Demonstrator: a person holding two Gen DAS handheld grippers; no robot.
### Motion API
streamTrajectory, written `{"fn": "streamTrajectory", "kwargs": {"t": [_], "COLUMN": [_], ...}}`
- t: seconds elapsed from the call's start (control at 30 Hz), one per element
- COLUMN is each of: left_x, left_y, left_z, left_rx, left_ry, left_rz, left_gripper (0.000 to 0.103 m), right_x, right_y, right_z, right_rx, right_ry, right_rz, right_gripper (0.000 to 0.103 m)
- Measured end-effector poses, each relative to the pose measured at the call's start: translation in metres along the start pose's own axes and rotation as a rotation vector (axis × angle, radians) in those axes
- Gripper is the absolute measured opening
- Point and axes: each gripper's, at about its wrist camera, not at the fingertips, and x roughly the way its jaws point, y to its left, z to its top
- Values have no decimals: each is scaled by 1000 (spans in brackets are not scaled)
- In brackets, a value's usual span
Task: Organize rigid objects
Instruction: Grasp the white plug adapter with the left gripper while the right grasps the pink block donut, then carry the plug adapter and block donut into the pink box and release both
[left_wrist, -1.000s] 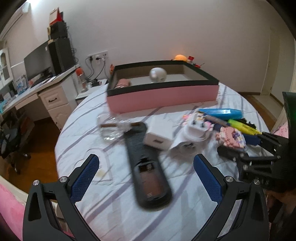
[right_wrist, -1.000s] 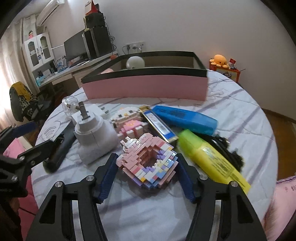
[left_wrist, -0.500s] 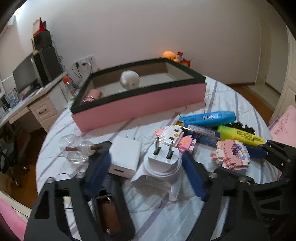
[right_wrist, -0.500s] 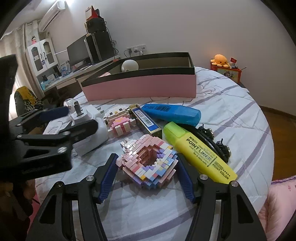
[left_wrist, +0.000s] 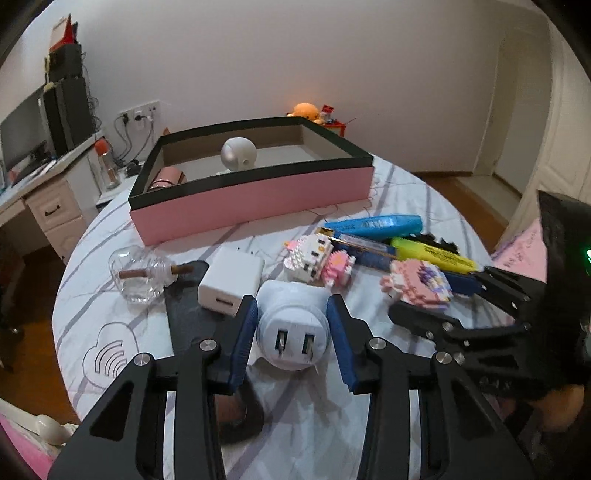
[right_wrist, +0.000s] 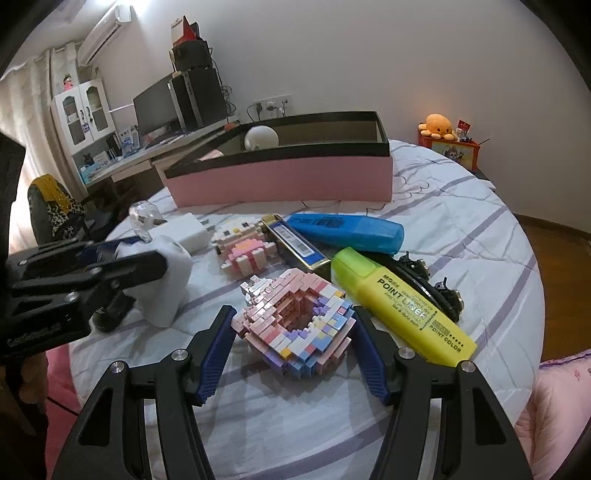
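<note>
Highlighters two: blue (right_wrist: 345, 228), yellow (right_wrist: 402, 306); brick models two

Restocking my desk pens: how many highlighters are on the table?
2: a blue highlighter lying near the pink box, and a yellow highlighter right of the brick model. Others may be hidden.

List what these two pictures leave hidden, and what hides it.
Left wrist view: remote, partly under charger and plug.
Right wrist view: black item, mostly under the yellow marker; unidentifiable.
Left wrist view: pink thing in the box, cut off by the box wall.
</note>
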Motion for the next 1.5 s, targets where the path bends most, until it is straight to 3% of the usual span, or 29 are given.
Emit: {"fn": "streamTrajectory", "kwargs": {"t": [0.67, 1.17, 1.5], "left_x": [-10, -16, -38], "left_y": [0, 6, 8], "left_z": [-37, -29, -12], "left_rx": [17, -7, 4], "left_ry": [29, -5, -76], "left_rz": [6, -18, -22], "left_gripper": [45, 43, 43], "right_x": [2, -5, -18], "right_y": [17, 20, 29], "right_z": [-7, 1, 23], "right_rx": [-39, -51, -81], "right_ry": [37, 3, -46], "right_rz": [-10, 5, 4], "right_gripper": [64, 64, 64]}}
